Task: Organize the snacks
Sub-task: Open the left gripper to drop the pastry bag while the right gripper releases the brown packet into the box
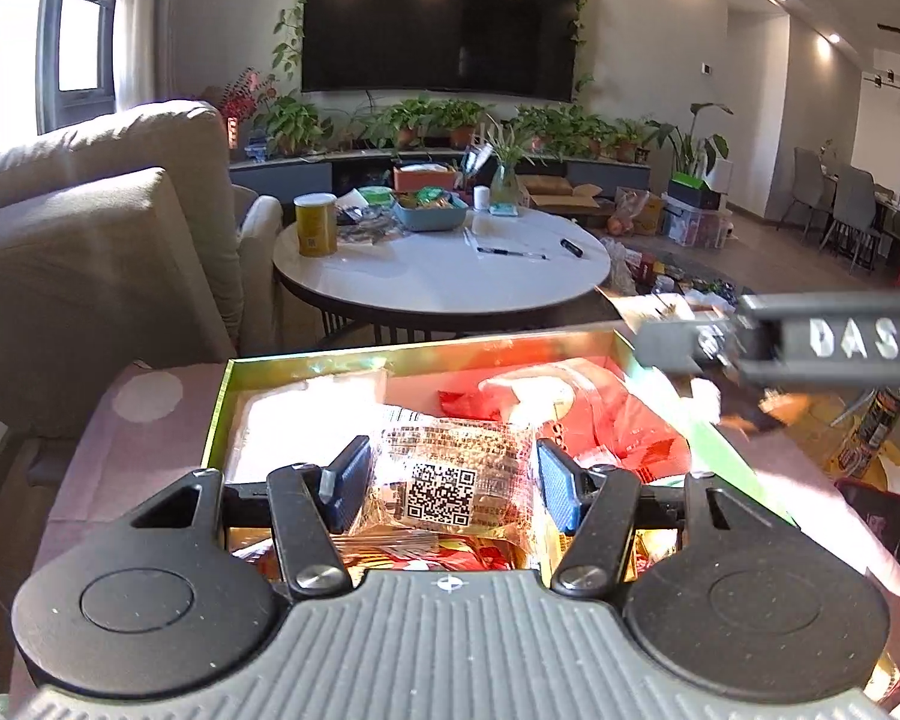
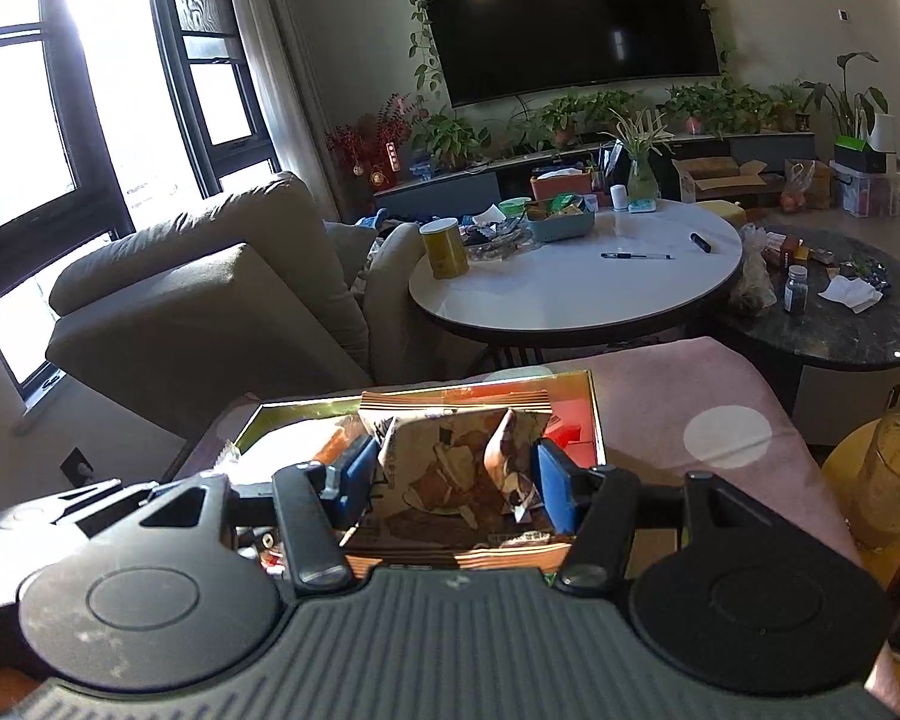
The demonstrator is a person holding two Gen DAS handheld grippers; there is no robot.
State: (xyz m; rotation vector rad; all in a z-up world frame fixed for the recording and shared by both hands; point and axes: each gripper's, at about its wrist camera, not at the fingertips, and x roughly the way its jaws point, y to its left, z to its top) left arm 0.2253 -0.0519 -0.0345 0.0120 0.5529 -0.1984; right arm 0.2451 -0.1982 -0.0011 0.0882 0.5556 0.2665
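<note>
A shallow green-and-gold box (image 1: 342, 360) sits on a pink cloth and holds red and white snack packets. My left gripper (image 1: 447, 483) is shut on a clear packet with a QR code (image 1: 444, 480), held just above the box. The body of the right gripper (image 1: 834, 339), marked "DAS", reaches in over the box's far right corner. In the right wrist view my right gripper (image 2: 447, 480) is shut on a brown patterned snack bag (image 2: 450, 474), which is creased between the blue pads. The same box (image 2: 594, 414) lies right behind it.
A beige sofa (image 1: 90, 228) stands on the left. Beyond the box is a round white table (image 1: 450, 276) with a yellow can (image 1: 315, 223), a blue basket and pens. A dark low table (image 2: 840, 312) with clutter and a plastic cup (image 2: 897, 474) are on the right.
</note>
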